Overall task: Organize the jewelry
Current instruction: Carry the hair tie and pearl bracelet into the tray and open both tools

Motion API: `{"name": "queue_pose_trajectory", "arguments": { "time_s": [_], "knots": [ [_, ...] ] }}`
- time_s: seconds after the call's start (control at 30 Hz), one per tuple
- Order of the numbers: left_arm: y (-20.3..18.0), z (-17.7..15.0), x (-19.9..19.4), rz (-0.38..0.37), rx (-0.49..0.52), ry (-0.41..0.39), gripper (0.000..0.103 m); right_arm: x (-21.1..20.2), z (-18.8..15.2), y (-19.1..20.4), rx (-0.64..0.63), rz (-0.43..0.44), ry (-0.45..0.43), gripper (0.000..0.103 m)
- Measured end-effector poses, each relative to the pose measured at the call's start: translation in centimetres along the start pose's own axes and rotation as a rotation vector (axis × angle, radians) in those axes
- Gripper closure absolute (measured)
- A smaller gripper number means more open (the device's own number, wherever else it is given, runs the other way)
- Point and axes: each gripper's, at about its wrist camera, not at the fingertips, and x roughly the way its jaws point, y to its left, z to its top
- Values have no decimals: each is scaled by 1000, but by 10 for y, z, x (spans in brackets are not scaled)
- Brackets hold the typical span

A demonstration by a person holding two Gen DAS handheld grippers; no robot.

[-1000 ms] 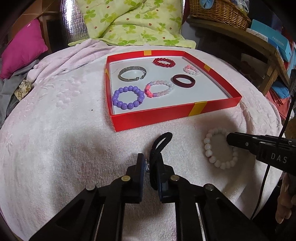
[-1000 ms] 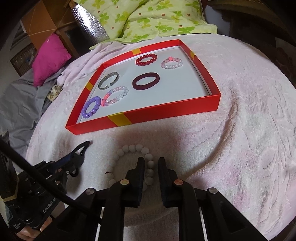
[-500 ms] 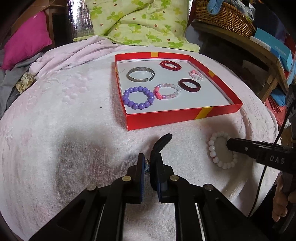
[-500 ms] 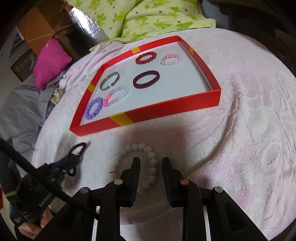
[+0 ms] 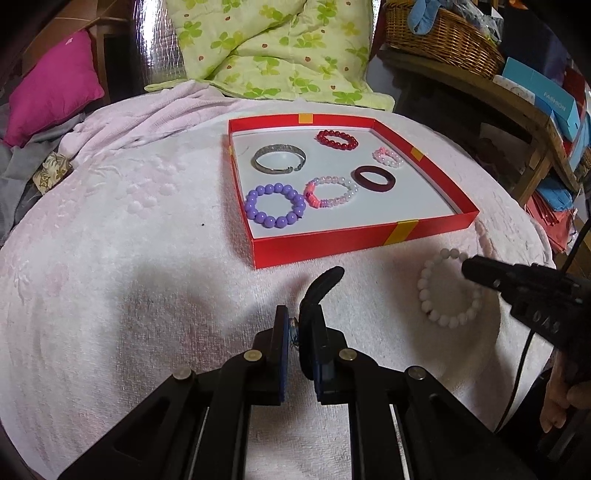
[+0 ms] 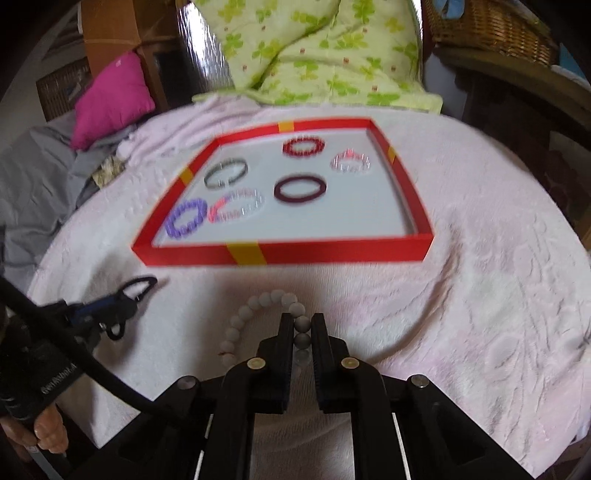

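A red tray (image 5: 354, 240) (image 6: 332, 253) on the pink blanket holds several bracelets: purple beads (image 5: 275, 206), a silver bangle (image 5: 279, 158), red beads (image 5: 337, 139), a dark maroon bangle (image 5: 373, 178) and two pinkish bead ones. My left gripper (image 5: 293, 325) is shut on a black bracelet (image 5: 323, 286) just above the blanket in front of the tray; it also shows in the right wrist view (image 6: 129, 295). My right gripper (image 6: 302, 326) is shut on a white bead bracelet (image 6: 258, 314) (image 5: 443, 291) lying on the blanket.
A green patterned quilt (image 5: 273, 48) and a magenta pillow (image 5: 51, 85) lie beyond the tray. A wicker basket (image 5: 443, 33) and boxes (image 5: 543, 92) stand on a wooden shelf at the right. The blanket drops off at its right edge.
My right gripper's fingers opened, then closed around the beads of the white bracelet. My left gripper kept its hold on the black bracelet and drew back a little from the tray.
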Motion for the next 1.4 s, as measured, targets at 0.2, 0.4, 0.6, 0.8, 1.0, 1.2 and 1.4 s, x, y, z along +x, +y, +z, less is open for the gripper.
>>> {"name": "queue_pose_trajectory", "arguments": {
  "time_s": [0.2,0.4,0.6,0.8,1.0,1.2,1.4],
  "knots": [
    [0,3,-8,8,7,-36,92,-20,6,-1,21,32,-90,92],
    [-4,7,-21,4,21,-95,92,-37,12,-2,30,58,-182,92],
    [-7,16,-30,-2,16,-149,92,-55,18,-7,63,92,-272,92],
    [-17,28,-30,-18,45,-196,92,-61,32,-19,114,117,-300,92],
    [-26,47,-22,-26,76,-228,91,-53,56,-34,158,123,-311,92],
    [-2,91,-1,-94,20,-215,92,-31,82,-47,220,160,-277,92],
    [-1,128,36,-130,26,-158,92,-10,96,-47,252,216,-228,92]
  ]
}}
